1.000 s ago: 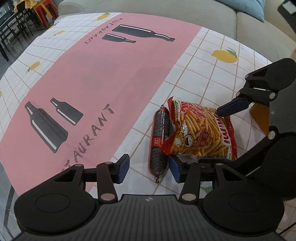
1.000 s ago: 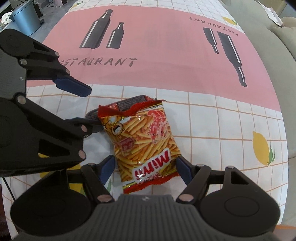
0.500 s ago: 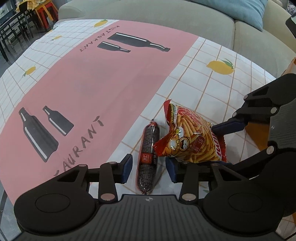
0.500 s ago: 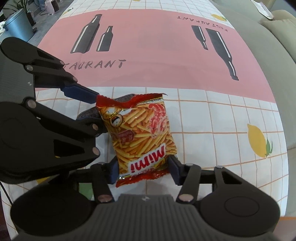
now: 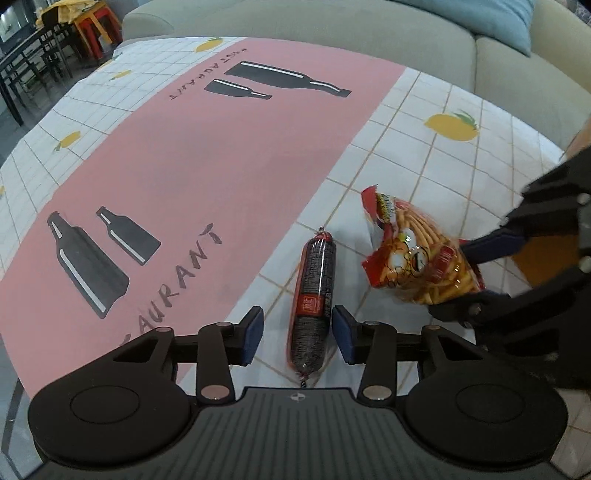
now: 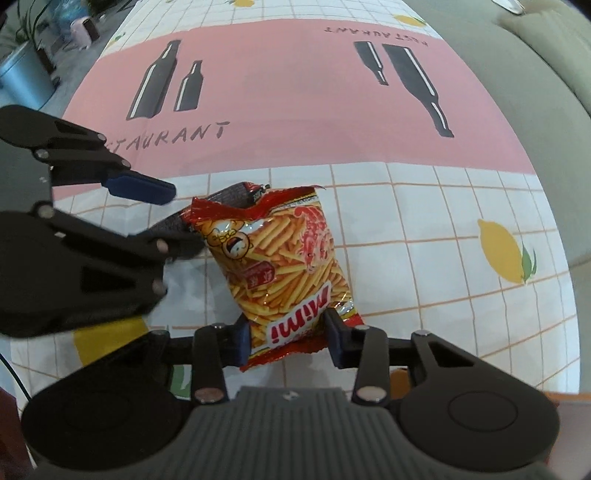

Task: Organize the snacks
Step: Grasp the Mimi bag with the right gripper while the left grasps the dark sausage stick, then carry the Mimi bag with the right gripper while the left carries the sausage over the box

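A dark sausage (image 5: 312, 302) in a clear wrapper with a red label lies on the white checked part of the tablecloth (image 5: 192, 166). My left gripper (image 5: 298, 334) stands open around its near end, both blue pads clear of it. The red bag of stick snacks (image 6: 280, 273) has its bottom seam pinched between the pads of my right gripper (image 6: 287, 339), whose jaws are closing. In the left wrist view the bag (image 5: 417, 258) hangs tilted off the cloth in the right gripper (image 5: 471, 277). From the right wrist, the left gripper (image 6: 162, 218) sits left of the bag, and the sausage (image 6: 229, 195) peeks out behind it.
A grey-green sofa (image 5: 369, 33) with a blue cushion (image 5: 498, 22) runs along the table's far side. Dark chairs and a red stool (image 5: 92, 29) stand beyond the far left corner. A metal bin (image 6: 22, 77) stands on the floor. Something orange-brown (image 5: 543, 262) lies behind the right gripper.
The right jaws have closed onto the bag's bottom edge, and the bag has lifted and tipped away from the sausage. The left jaws have narrowed a little around the sausage.
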### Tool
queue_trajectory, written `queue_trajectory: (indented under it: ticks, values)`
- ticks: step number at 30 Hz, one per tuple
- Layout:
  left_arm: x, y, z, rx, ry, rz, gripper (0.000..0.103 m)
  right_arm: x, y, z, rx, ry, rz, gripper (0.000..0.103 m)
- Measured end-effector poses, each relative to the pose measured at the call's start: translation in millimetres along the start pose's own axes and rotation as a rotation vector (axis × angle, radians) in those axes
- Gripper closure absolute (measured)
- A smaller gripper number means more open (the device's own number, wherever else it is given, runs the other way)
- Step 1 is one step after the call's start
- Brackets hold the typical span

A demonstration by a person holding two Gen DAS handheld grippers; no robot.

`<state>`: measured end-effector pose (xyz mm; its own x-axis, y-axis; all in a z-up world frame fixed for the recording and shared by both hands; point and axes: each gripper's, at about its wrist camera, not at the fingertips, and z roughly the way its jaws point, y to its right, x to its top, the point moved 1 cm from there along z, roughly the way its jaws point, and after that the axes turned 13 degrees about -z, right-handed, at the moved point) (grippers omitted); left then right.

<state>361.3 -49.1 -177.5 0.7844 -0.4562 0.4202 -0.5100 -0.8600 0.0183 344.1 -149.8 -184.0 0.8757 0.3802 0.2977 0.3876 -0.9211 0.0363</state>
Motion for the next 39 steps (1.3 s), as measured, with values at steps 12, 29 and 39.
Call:
queue_trajectory:
  ticks: [12, 29, 39]
  values:
    - [-7.5, 10.5, 0.4, 0.081, 0.017, -0.027, 0.077, -10.6, -2.5, -5.7, 0.04, 0.043, 0.08, 0.065]
    - [-50.1, 12.1, -109.0, 0.079, 0.117, -0.247, 0.077, -59.2, -33.8, -86.6, 0.139, 0.194, 0.213, 0.075]
    - [-90.9, 50.4, -183.2, 0.007, 0.168, -0.301, 0.077, -138.6, -58.0, -167.5, 0.153, 0.334, 0.32, 0.075]
